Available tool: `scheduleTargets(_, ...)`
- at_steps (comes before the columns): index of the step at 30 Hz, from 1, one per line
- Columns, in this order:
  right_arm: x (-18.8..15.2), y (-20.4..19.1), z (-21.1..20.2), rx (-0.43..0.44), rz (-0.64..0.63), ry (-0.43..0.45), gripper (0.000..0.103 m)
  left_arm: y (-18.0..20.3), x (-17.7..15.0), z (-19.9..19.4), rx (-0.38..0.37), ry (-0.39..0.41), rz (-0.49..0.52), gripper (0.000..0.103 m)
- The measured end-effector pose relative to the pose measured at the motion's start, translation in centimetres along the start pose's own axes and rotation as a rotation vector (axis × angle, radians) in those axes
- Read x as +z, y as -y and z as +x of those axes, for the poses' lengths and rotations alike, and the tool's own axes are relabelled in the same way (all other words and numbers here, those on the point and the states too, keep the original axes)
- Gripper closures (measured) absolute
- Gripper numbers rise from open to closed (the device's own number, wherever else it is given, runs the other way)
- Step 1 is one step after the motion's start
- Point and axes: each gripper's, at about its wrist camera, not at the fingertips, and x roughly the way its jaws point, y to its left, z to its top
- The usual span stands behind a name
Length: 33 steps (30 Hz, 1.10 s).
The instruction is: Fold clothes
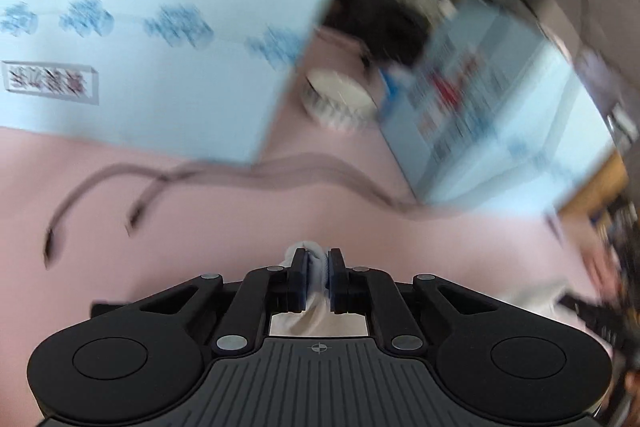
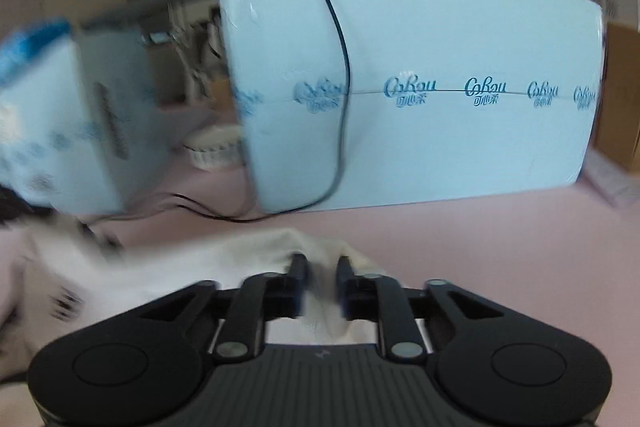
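A white garment (image 2: 224,259) lies bunched on the pink table (image 2: 480,247). My right gripper (image 2: 323,267) is shut on a fold of it, cloth bulging between and above the fingers and trailing left. My left gripper (image 1: 318,261) is shut on another white fold of the garment (image 1: 316,307), which hangs below the fingers. More white cloth (image 1: 536,299) shows at the right of the left wrist view. Both views are motion-blurred.
Two large light-blue tissue packs (image 2: 440,79) (image 1: 160,27) stand at the back of the pink table (image 1: 240,227). A black cable (image 2: 340,87) hangs over one pack and another cable (image 1: 280,171) runs along the table. A white round tub (image 1: 340,95) sits between the packs.
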Motion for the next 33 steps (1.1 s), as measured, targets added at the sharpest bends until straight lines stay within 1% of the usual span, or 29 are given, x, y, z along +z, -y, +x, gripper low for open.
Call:
scheduleTargets(1,-0.3,-0.6,0.9,-0.050,-0.048,-0.003,0.046,-0.9,0.5,1.5,0.057,0.025,-0.070,0.074)
scheduleTargets(2,-0.6,-1.1,1.8,-0.101,-0.096,-0.005,0.046,-1.4,0.7,2.1,0.088,0.028,-0.104,0.063)
scheduleTargets(3,-0.9,-1.0,1.5,-0.125,-0.100,0.006,0.045,-2.7,1.0,3.0,0.144,0.021,-0.174,0.061)
scheduleTargets(4,-1.0,-0.4,0.8,-0.112,-0.066,0.023,0.041,-4.0,1.1,2.8,0.149,0.013,-0.231,0.061)
scheduleTargets(5,-1.0,0.6,-0.2,-0.076,-0.008,0.040,0.028,-4.8,1.1,1.9,0.111,0.005,-0.238,0.059)
scheduleTargets(6,-1.0,1.8,-1.2,-0.037,0.053,0.056,0.013,-5.7,1.1,1.0,0.073,-0.003,-0.244,0.054)
scheduleTargets(7,-1.1,3.7,-2.8,0.026,0.159,0.071,0.008,-6.2,1.0,-0.3,0.055,-0.006,-0.230,0.049)
scheduleTargets(8,-1.3,5.1,-4.0,0.080,0.232,0.055,0.007,-6.7,0.7,-2.0,0.044,-0.013,-0.212,0.041)
scheduleTargets(10,-1.8,7.8,-6.2,0.185,0.366,0.016,0.007,-7.5,-0.3,-4.8,0.017,-0.037,-0.201,0.038)
scheduleTargets(13,-4.1,10.1,-9.5,0.284,0.484,-0.047,0.007,-8.8,-2.8,-9.9,-0.044,-0.092,-0.191,0.034)
scheduleTargets(14,-5.1,10.5,-10.8,0.308,0.501,-0.060,0.007,-9.0,-4.0,-11.3,-0.059,-0.118,-0.171,0.031)
scheduleTargets(15,-5.5,10.7,-11.4,0.312,0.512,-0.080,0.007,-9.1,-5.1,-12.6,-0.075,-0.144,-0.151,0.030)
scheduleTargets(16,-6.2,10.7,-12.3,0.320,0.482,-0.081,0.007,-9.3,-6.3,-14.0,-0.089,-0.169,-0.132,0.029)
scheduleTargets(17,-7.0,10.7,-13.2,0.329,0.447,-0.080,0.007,-9.5,-6.8,-14.7,-0.095,-0.179,-0.119,0.028)
scheduleTargets(19,-8.6,10.6,-15.1,0.346,0.376,-0.076,0.007,-9.8,-9.8,-17.2,-0.122,-0.240,-0.064,0.027)
scheduleTargets(20,-8.7,10.3,-14.9,0.370,0.376,-0.088,0.007,-9.9,-10.2,-17.5,-0.132,-0.254,-0.058,0.027)
scheduleTargets(22,-8.6,9.7,-14.3,0.422,0.386,-0.114,0.007,-10.5,-12.3,-18.3,-0.189,-0.292,-0.058,0.027)
scheduleTargets(23,-8.5,9.3,-14.0,0.448,0.390,-0.128,0.007,-10.6,-12.5,-18.1,-0.197,-0.300,-0.061,0.027)
scheduleTargets(25,-8.4,8.6,-13.4,0.500,0.400,-0.154,0.010,-10.2,-13.5,-17.3,-0.239,-0.350,-0.062,0.027)
scheduleTargets(27,-8.3,8.0,-12.8,0.552,0.409,-0.181,0.017,-9.8,-14.2,-15.9,-0.266,-0.389,-0.074,0.027)
scheduleTargets(28,-8.3,7.6,-12.5,0.578,0.413,-0.194,0.018,-9.5,-14.5,-15.3,-0.271,-0.405,-0.079,0.027)
scheduleTargets(30,-8.2,7.0,-11.9,0.630,0.422,-0.221,0.026,-8.9,-15.3,-14.2,-0.282,-0.434,-0.086,0.027)
scheduleTargets(31,-8.1,6.6,-11.6,0.656,0.426,-0.234,0.026,-8.6,-15.2,-14.0,-0.287,-0.415,-0.079,0.026)
scheduleTargets(33,-8.0,5.9,-11.0,0.708,0.434,-0.261,0.024,-8.1,-15.1,-13.7,-0.297,-0.410,-0.082,0.026)
